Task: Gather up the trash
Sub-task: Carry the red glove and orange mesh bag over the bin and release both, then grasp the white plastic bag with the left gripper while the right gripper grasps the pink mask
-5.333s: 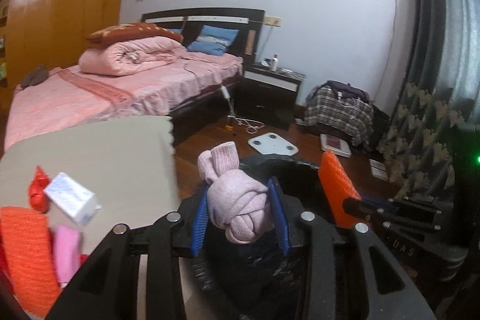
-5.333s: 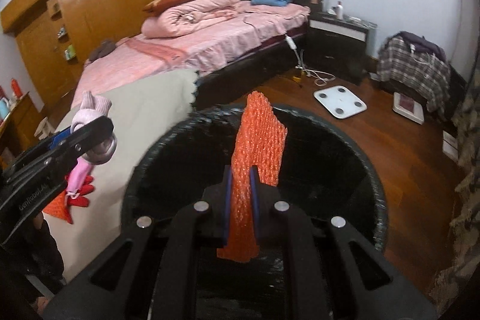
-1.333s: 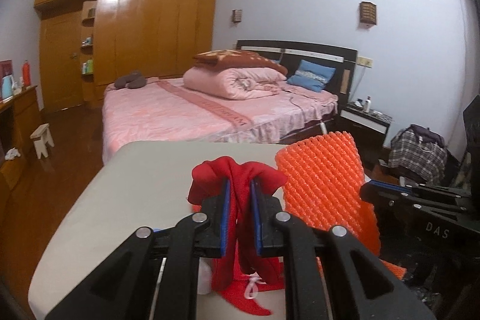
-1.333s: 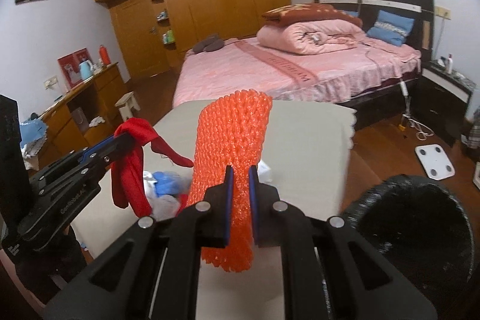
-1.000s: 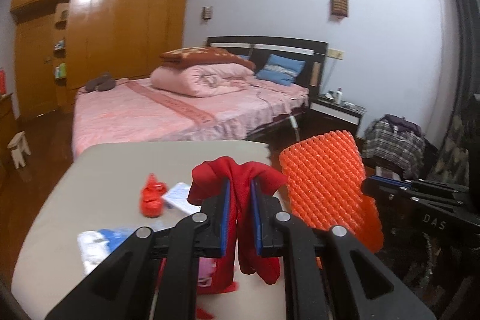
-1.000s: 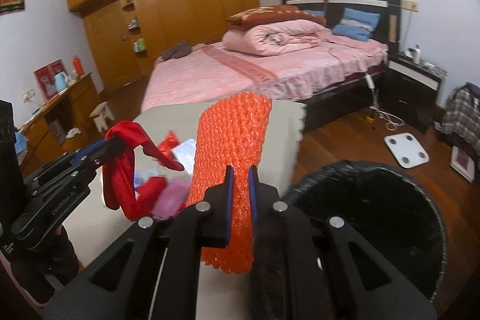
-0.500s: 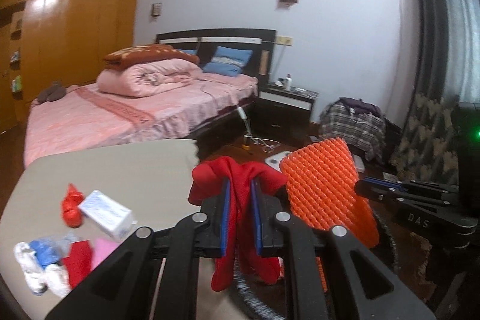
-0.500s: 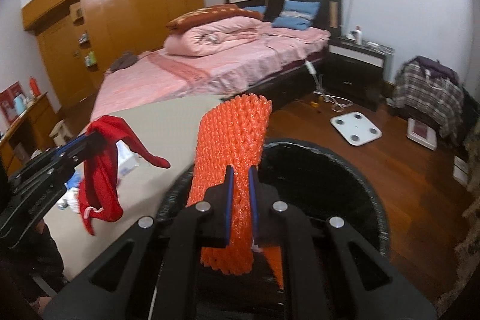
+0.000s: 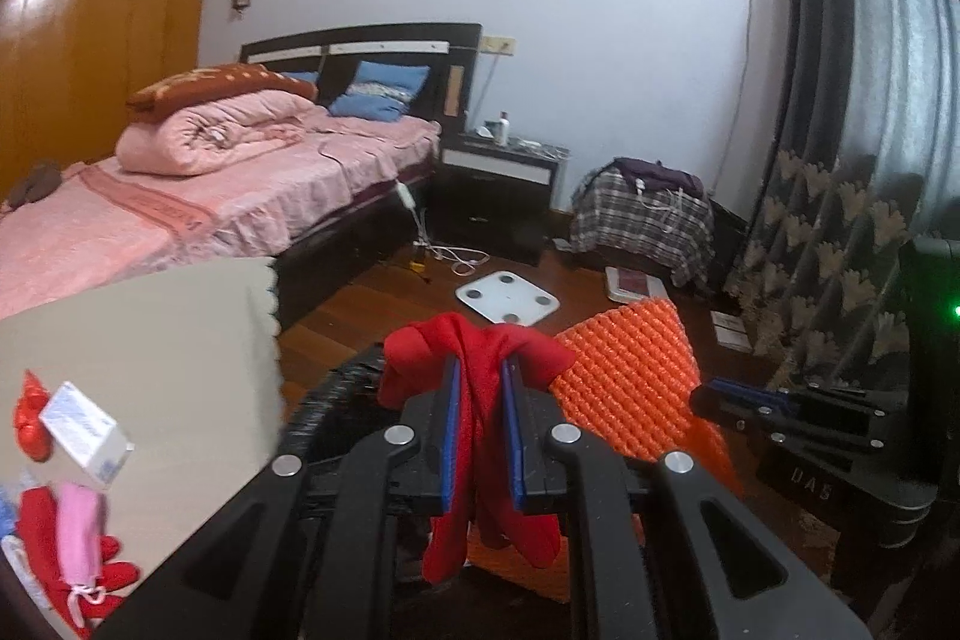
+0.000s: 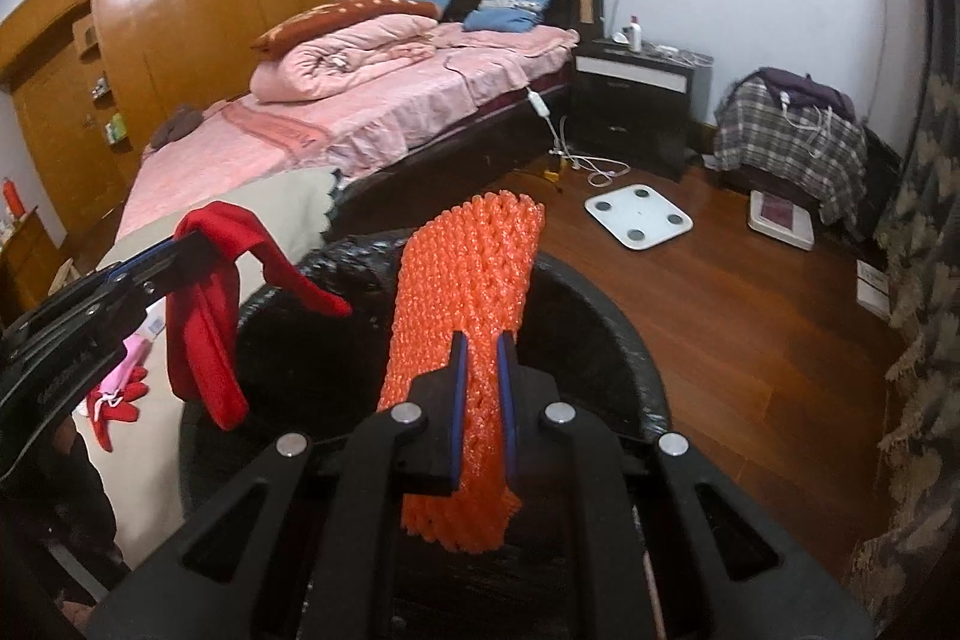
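Still waiting on the beige table, at the far left: a small red scrap, a white carton, a pink piece lying on a red glove-like thing, and a trace of blue and white at the very edge, too cropped to name. Judging from this, leaving several pieces to gather after this drop.

Moving rightward in the left wrist view: clenching a red cloth between the blue pads of the left gripper, with the cloth draping over both pads and hanging below them. Hanging above the near edge of the black-lined trash bin, by the table edge, in the right wrist view, where the same cloth is dangling at the bin's left rim.

Further right: pinching an orange foam fruit net in the right gripper, jaws pressed tight on its middle, net standing upright above and sagging below the pads. Hovering right over the bin's dark opening, well inside the rim. Also showing in the left wrist view as an orange net just beside the red cloth.

Not yet letting go of either piece; bin contents too dark to read. Judging this round as carried and awaiting release, with the table pile remaining.
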`<state>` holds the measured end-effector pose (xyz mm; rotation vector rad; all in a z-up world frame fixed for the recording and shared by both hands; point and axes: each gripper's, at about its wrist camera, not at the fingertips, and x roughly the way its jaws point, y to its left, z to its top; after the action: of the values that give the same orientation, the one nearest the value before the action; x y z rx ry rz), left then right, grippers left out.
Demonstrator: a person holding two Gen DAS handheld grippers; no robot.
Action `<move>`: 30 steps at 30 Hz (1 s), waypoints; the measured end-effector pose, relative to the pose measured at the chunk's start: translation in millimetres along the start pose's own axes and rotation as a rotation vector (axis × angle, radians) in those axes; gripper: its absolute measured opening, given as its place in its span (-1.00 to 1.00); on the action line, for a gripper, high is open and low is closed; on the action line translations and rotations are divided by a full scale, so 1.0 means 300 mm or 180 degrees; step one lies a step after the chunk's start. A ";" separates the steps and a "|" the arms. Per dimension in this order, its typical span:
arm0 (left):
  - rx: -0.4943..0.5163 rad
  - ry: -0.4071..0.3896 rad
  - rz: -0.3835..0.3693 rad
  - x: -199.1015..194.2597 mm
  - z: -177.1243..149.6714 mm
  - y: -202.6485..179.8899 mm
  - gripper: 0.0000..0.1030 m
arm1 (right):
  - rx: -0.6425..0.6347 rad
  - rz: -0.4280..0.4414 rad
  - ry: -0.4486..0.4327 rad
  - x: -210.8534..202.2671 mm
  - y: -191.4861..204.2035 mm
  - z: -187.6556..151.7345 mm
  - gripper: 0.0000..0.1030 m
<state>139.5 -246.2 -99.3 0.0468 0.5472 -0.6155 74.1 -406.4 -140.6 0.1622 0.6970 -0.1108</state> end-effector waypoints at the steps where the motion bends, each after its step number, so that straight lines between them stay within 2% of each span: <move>1: 0.0012 0.0020 -0.0025 0.010 -0.008 -0.013 -0.73 | 0.0016 -0.0010 0.0012 0.002 -0.007 0.000 -0.82; 3: 0.0028 0.0077 -0.0082 0.039 -0.020 -0.032 -0.67 | 0.0042 -0.0037 0.0046 0.013 -0.025 -0.009 -0.82; 4: 0.0028 0.0104 -0.0111 0.049 -0.025 -0.037 -0.49 | 0.0050 -0.0060 0.0062 0.018 -0.036 -0.016 -0.77; 5: 0.0036 0.0146 -0.0134 0.060 -0.031 -0.040 -0.22 | 0.0057 -0.0075 0.0074 0.024 -0.041 -0.018 -0.77; 7: 0.0037 0.0144 -0.0124 0.064 -0.042 -0.042 -0.05 | 0.0082 -0.0114 0.0104 0.037 -0.053 -0.025 -0.69; 12: 0.0004 0.0141 -0.0026 0.041 -0.057 -0.004 0.07 | 0.0118 -0.0158 0.0093 0.038 -0.059 -0.033 -0.17; 14: -0.0026 0.0100 0.0071 0.011 -0.058 0.024 0.20 | 0.0132 -0.0169 0.0030 0.026 -0.050 -0.031 0.43; 17: -0.0068 0.0025 0.0241 -0.048 -0.059 0.074 0.41 | 0.0155 -0.0147 -0.0102 0.002 -0.023 -0.017 0.72; 23: -0.0134 -0.0073 0.0567 -0.171 -0.069 0.187 0.59 | 0.0027 0.0031 -0.0172 -0.010 0.091 0.025 0.82; 30: -0.0264 -0.0106 0.1009 -0.316 -0.115 0.340 0.61 | -0.0112 0.0308 -0.0158 0.014 0.273 0.046 0.84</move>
<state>115.8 -104.8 -93.5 0.0438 0.5194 -0.2838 98.8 -328.8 -123.8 0.1585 0.6403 -0.0100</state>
